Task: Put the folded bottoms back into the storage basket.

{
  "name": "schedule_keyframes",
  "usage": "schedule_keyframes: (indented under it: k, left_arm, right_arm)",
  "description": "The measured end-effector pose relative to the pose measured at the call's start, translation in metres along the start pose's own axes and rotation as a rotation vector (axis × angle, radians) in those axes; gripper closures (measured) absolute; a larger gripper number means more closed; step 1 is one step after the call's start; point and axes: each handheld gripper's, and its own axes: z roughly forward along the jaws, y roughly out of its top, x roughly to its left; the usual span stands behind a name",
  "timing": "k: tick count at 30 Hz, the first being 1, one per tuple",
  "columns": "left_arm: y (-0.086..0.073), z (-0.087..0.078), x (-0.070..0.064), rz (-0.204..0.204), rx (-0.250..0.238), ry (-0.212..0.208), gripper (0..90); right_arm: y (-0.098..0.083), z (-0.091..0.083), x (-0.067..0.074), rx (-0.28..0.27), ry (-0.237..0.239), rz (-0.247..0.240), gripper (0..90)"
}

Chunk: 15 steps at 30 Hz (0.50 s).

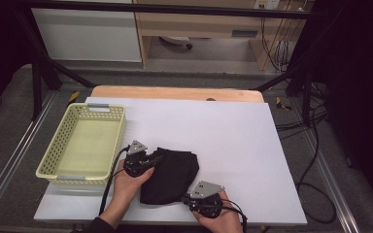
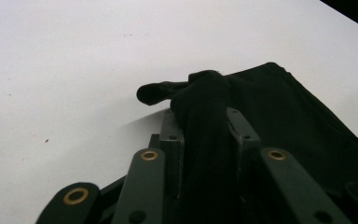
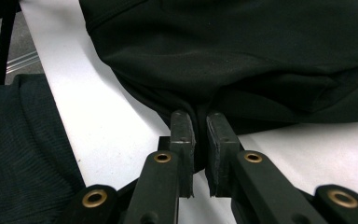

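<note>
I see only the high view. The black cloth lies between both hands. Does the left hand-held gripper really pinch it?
Observer: Yes. In the left gripper view, the left hand-held gripper has a bunched fold of the black cloth between its jaws.
Operator: And the right one?
Observer: The right hand-held gripper is shut on a thin edge of the cloth.
Operator: Is the cloth lifted at the right side?
Observer: No, there it rests on the white table.
</note>
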Motion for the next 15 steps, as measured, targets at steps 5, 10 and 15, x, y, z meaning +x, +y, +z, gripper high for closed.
schedule_keyframes:
  k: [5,10,15]
  left_arm:
    - [0.004,-0.005,-0.004,0.010,-0.010,-0.010,72.1]
    - [0.005,-0.008,-0.008,0.027,-0.020,-0.011,72.1]
    - [0.007,-0.010,-0.013,0.040,-0.017,-0.019,72.6]
  right_arm:
    - [0.000,-0.001,0.000,-0.005,-0.001,0.005,83.6]
    - [0.002,-0.002,0.000,-0.006,0.005,0.000,83.5]
    - [0.001,-0.003,0.000,-0.006,0.011,0.008,83.6]
